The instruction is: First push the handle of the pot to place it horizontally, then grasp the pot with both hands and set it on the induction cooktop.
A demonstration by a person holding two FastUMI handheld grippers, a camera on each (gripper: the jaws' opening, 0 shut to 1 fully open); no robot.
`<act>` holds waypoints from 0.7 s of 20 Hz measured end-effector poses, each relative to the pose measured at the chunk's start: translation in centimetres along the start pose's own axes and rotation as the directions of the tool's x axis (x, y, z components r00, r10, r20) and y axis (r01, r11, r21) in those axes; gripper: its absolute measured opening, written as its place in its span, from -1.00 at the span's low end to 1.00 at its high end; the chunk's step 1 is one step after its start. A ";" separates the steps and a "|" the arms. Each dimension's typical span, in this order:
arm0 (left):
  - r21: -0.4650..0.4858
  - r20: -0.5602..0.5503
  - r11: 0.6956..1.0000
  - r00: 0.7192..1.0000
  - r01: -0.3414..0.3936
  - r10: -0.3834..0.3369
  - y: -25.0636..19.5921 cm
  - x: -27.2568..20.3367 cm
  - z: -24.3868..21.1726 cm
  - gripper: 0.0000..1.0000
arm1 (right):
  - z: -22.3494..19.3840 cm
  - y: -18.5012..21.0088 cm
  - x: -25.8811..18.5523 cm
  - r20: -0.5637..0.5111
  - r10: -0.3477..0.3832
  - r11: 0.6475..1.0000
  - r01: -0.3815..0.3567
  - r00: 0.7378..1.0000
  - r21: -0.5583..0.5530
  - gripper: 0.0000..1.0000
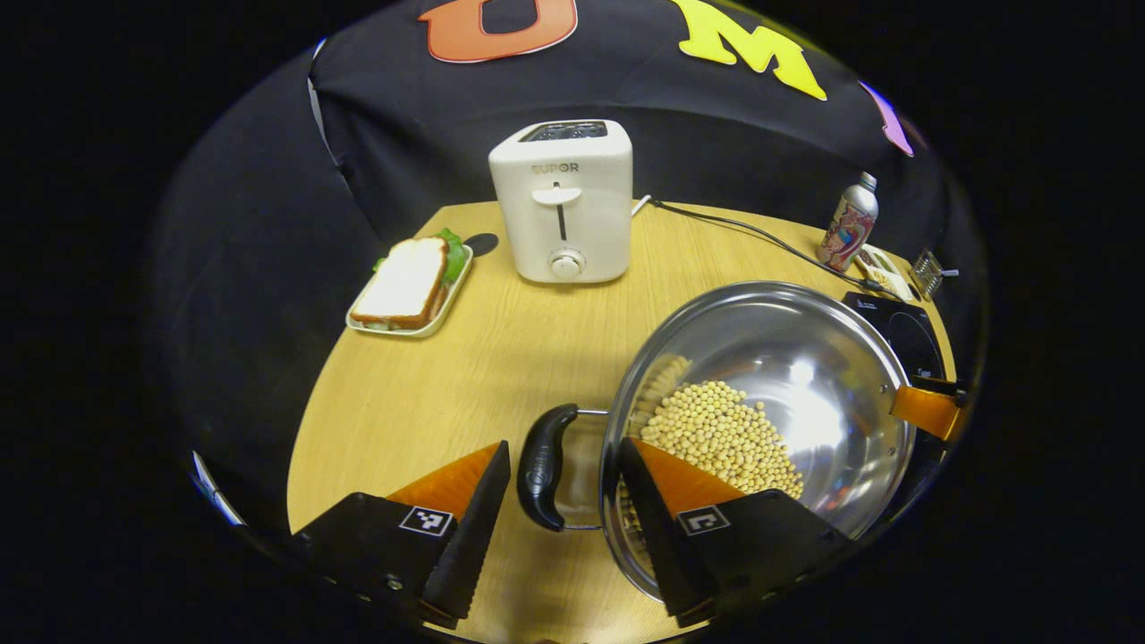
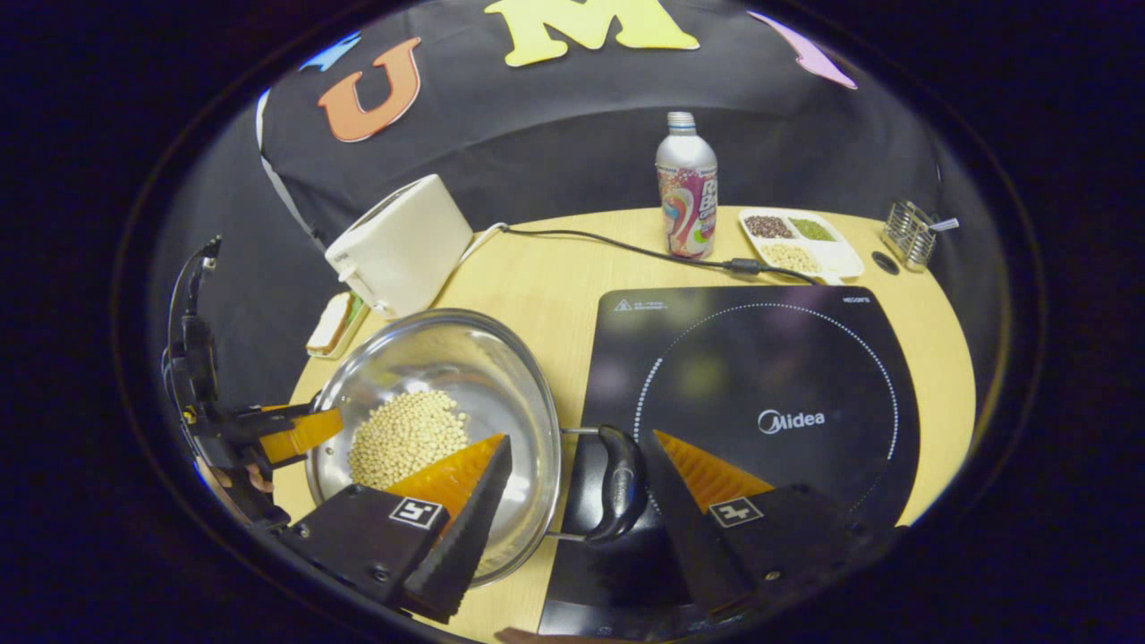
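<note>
Pot [image 1: 805, 394]: steel, on the desk [image 1: 501, 358], a heap of pale beans [image 1: 725, 434] inside; in the right gripper view it sits just left of the induction cooktop [image 2: 760, 376], its right rim at the cooktop's edge.
Pot handles: one black handle [image 1: 541, 465] on the side toward my left tool, the other black handle [image 2: 619, 483] over the cooktop's near left corner.
Left tool [image 1: 562, 510]: my fingers spread wide, one on each side of the near handle, the right finger over the pot rim; not pressing on anything.
Right tool [image 2: 572, 501]: also wide open, left finger over the pot's bowl, right finger over the cooktop, the handle in the gap; no grip.
Toaster [image 1: 562, 201]: white, upright at the desk's far side.
Sandwich tray [image 1: 411, 286]: left of the toaster.
Bottle [image 2: 686, 183]: standing behind the cooktop, a black cable [image 2: 626, 246] running past its foot.
Divided dish [image 2: 801, 241]: just right of the bottle.
</note>
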State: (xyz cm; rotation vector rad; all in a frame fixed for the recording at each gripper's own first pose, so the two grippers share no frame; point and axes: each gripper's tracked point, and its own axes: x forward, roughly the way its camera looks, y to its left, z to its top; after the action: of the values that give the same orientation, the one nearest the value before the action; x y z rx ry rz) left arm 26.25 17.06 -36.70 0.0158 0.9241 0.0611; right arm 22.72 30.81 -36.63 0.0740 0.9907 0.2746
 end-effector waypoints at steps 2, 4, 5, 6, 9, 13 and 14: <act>0.024 0.006 1.000 1.000 0.000 0.000 0.0 -0.5 -0.1 0.34 | -0.3 0.0 -0.3 -0.012 -0.003 1.000 0.004 1.000 0.024 0.78; 0.054 0.016 0.998 1.000 -0.016 0.015 0.0 -0.3 0.0 0.32 | -0.2 -0.5 -0.1 0.010 -0.036 0.999 0.036 0.999 0.025 0.34; 0.068 0.014 0.998 1.000 -0.019 0.018 -0.2 -0.4 -0.1 0.29 | -0.3 -0.7 0.1 0.019 -0.042 0.999 0.042 0.999 0.008 0.21; 0.076 0.024 0.997 0.999 -0.025 0.023 -0.2 -0.4 0.0 0.29 | -0.3 -0.6 -0.2 0.033 -0.040 0.999 0.040 0.999 -0.016 0.19; 0.070 0.007 0.997 1.000 -0.024 0.023 -0.3 -0.4 -0.2 0.24 | -0.5 -0.5 -0.4 0.035 -0.027 1.000 0.026 0.999 0.016 0.02; 0.048 -0.022 0.999 1.000 -0.015 0.016 -0.1 -1.1 -1.2 0.23 | -1.0 -0.2 -1.2 -0.003 -0.006 1.000 0.006 1.000 0.024 -0.03; 0.042 -0.028 0.999 1.000 -0.010 0.011 0.0 -1.4 -1.5 0.23 | -1.0 -0.1 -1.6 -0.011 0.001 1.000 -0.001 1.000 0.024 -0.05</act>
State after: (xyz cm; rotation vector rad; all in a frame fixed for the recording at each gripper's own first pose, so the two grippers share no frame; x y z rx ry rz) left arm 24.22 16.92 -36.48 0.0590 0.9537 0.0516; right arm 21.11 30.25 -35.87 0.0946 1.0046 0.2644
